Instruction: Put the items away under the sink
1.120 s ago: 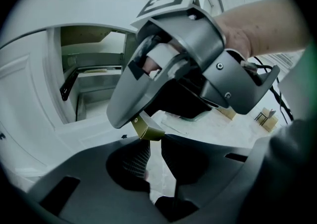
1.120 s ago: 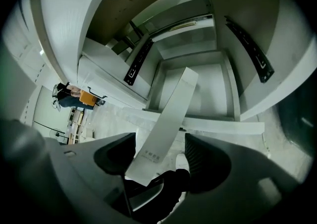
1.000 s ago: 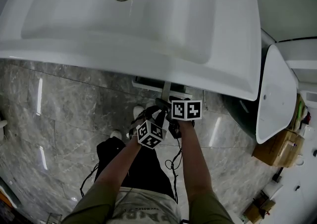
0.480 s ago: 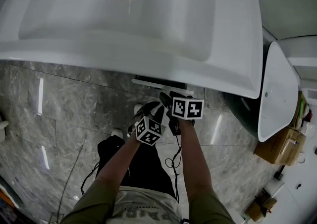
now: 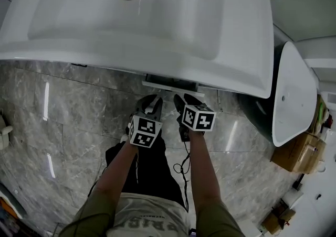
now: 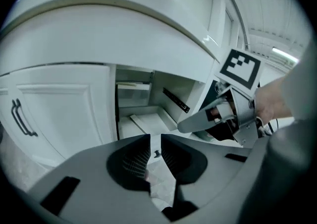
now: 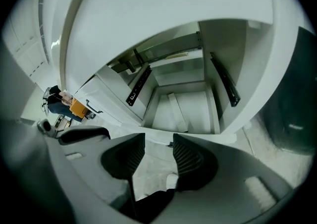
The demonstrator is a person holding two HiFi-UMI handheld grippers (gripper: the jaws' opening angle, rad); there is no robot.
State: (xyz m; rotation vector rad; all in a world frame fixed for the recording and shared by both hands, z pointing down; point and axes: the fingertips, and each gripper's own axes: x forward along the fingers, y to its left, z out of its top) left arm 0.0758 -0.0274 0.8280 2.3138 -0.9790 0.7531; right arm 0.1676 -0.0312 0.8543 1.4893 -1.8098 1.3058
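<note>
Under the white sink point(image 5: 157, 15) a white drawer point(image 5: 170, 83) stands pulled out. Its inside point(image 7: 181, 106) shows bare white panels with a flat white strip point(image 7: 177, 111) lying along the bottom. My left gripper point(image 5: 152, 103) hovers just before the drawer's front, jaws a narrow gap apart with nothing between them point(image 6: 155, 141). My right gripper point(image 5: 184, 100) is beside it on the right and points down into the drawer. Its jaws point(image 7: 158, 143) have just been closing, stand open and hold nothing. The left gripper view also shows the right gripper's finger point(image 6: 198, 121).
A shut cabinet door with a dark handle point(image 6: 20, 119) is left of the drawer. A white toilet point(image 5: 291, 99) and a cardboard box point(image 5: 296, 157) stand at the right. The floor point(image 5: 63, 115) is grey marble tile. The person's legs and a white shoe point(image 5: 123, 139) are below the grippers.
The left gripper has moved left and up, away from the right one; earlier the two sat close together, almost crossed. The right gripper rose slightly towards the drawer.
</note>
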